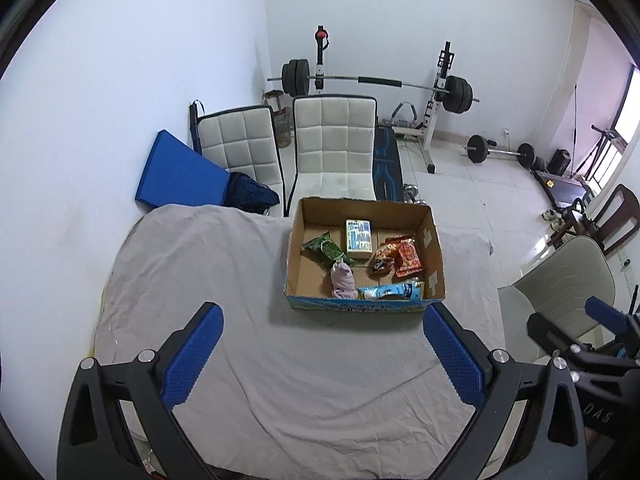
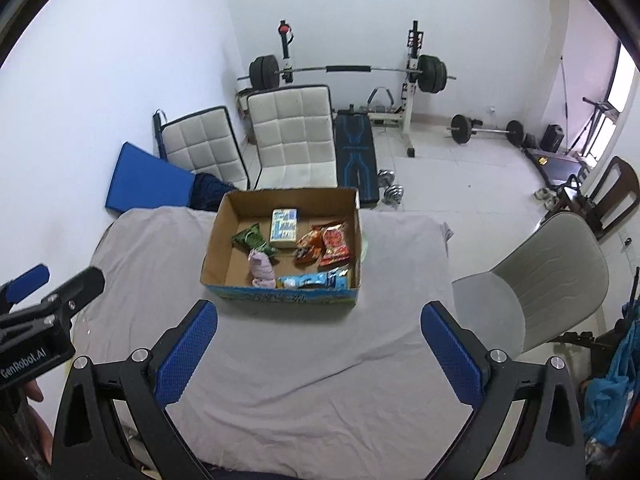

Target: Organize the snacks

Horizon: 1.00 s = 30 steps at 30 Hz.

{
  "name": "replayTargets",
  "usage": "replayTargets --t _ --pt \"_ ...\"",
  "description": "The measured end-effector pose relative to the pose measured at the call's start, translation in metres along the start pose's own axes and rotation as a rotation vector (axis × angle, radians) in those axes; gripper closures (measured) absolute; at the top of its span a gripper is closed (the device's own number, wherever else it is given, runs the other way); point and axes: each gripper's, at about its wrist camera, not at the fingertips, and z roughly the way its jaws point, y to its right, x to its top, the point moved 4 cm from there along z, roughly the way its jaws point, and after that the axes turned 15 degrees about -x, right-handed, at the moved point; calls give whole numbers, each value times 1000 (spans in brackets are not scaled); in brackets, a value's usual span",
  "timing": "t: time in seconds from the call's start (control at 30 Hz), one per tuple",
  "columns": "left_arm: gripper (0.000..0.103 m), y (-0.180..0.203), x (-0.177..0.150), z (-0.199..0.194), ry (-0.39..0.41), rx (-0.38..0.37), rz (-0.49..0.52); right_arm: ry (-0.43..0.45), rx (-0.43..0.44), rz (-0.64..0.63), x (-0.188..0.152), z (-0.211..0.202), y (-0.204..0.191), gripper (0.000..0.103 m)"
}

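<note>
A brown cardboard box (image 1: 434, 252) sits on the desk (image 1: 200, 280), which is covered with a soft, wrinkly grey cloth. The box is open on top and has blue print along its near side. Inside lie the snacks: a crinkly green packet (image 1: 325, 249), a small boxy pale-yellow and blue carton (image 1: 358, 237), shiny orange-red packets (image 1: 400, 257), a soft pink bundle (image 1: 343, 280) (hard to tell what it is) and a light blue packet (image 1: 390, 292) against the near wall.

The left tool (image 1: 322, 356) has black arms and bumpy blue pads. Its fingers are spread wide apart and hold nothing. The box is at about 12 o'clock from it, a little toward 1, well apart from the pads.

The right tool (image 2: 318, 352) looks the same, wide open and empty too. From it the box (image 2: 216, 240) sits at about 11 o'clock.
</note>
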Motion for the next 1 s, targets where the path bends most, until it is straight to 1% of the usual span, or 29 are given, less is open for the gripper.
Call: replayTargets --t 0.2,0.43,1.0 --pt "0 -4 5 7 18 9 -2 25 -36 24 14 5 6 0" --pt "0 -8 13 16 40 36 9 21 -55 37 24 21 8 0" --pt "0 -12 22 28 38 40 10 21 -56 12 32 36 0 0"
